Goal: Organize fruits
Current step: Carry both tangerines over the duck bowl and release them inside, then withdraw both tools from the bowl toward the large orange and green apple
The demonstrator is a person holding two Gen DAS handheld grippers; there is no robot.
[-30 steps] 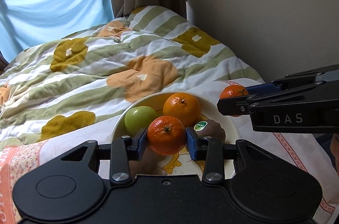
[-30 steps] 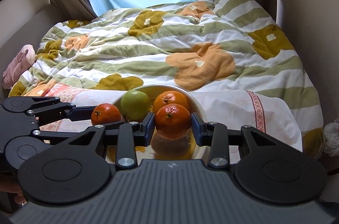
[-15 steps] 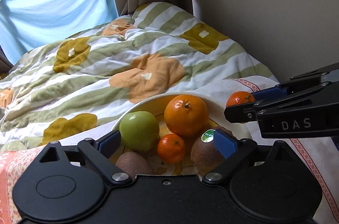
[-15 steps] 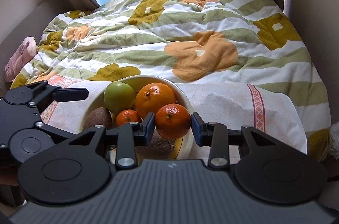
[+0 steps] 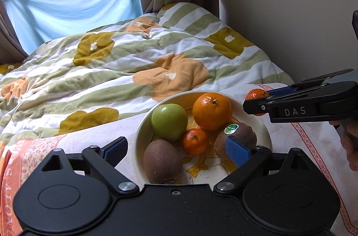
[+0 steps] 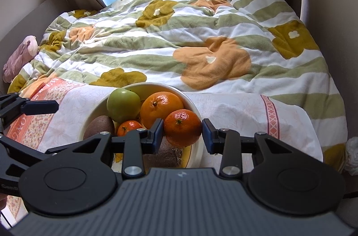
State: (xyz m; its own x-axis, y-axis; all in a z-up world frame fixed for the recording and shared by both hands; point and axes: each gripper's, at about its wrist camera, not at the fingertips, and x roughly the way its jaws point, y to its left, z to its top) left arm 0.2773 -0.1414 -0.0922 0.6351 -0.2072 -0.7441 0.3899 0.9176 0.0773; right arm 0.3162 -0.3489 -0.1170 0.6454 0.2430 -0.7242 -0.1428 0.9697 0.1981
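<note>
Bowl point(image 5: 143, 135): 2 kiwis, 1 apple, 1 orange, 1 mandarin point(image 5: 195, 141). L gripper point(image 5: 176, 152) spread wide; R gripper point(image 6: 181, 133) pinching 2nd mandarin point(image 6: 182, 127), seemingly.

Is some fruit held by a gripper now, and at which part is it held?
The right gripper holds a mandarin, pads pressing its two opposite sides, above the bowl. The left gripper is open and holds nothing.

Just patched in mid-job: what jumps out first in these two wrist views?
The cream bowl at the foot of the bed, on a patterned cloth, holds a green apple, a large orange, a small mandarin and two kiwis. The right gripper grips another mandarin above the bowl's right rim. The left gripper stands wide open and empty over the bowl's near side.
</note>
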